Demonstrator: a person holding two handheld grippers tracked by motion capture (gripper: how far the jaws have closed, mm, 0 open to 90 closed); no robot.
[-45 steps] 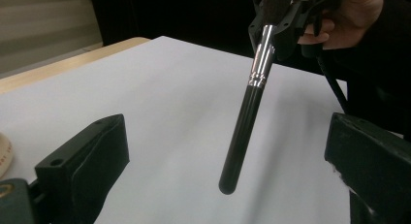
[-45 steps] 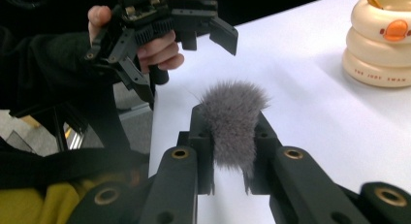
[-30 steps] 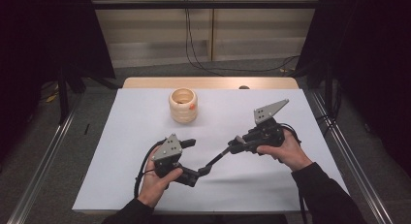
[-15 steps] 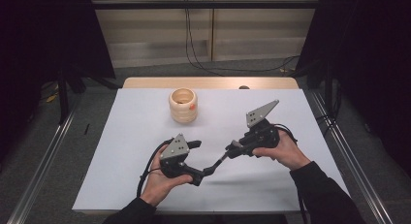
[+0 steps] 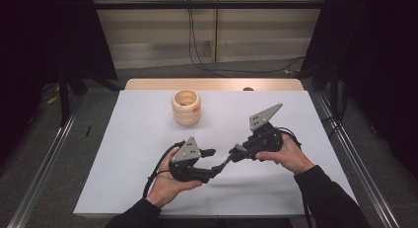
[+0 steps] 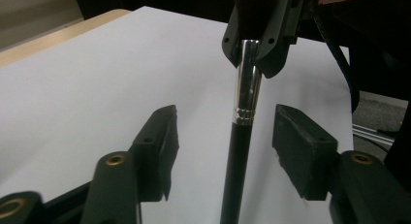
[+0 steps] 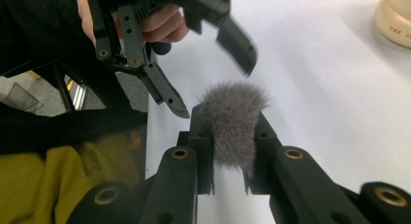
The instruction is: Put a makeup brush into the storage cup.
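The left tool [image 6: 225, 136], jaws just closing, straddles the brush handle [image 6: 240, 156] unpinched; right tool [image 7: 231, 151] clenches its bristles [image 7: 231, 122], farther right.

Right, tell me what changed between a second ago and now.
The left gripper has just been closing its jaws around the brush handle, pads not yet touching it. The right gripper stays clamped on the brush bristles. Both hands barely shifted; the wooden cup stayed put.

Cream ribbed container [image 5: 186, 107] stands upright at upper centre of the high view, orange mark on its side, on the white-covered counter [image 5: 123, 154]. Black cables [image 5: 197, 50] cross the floor behind.
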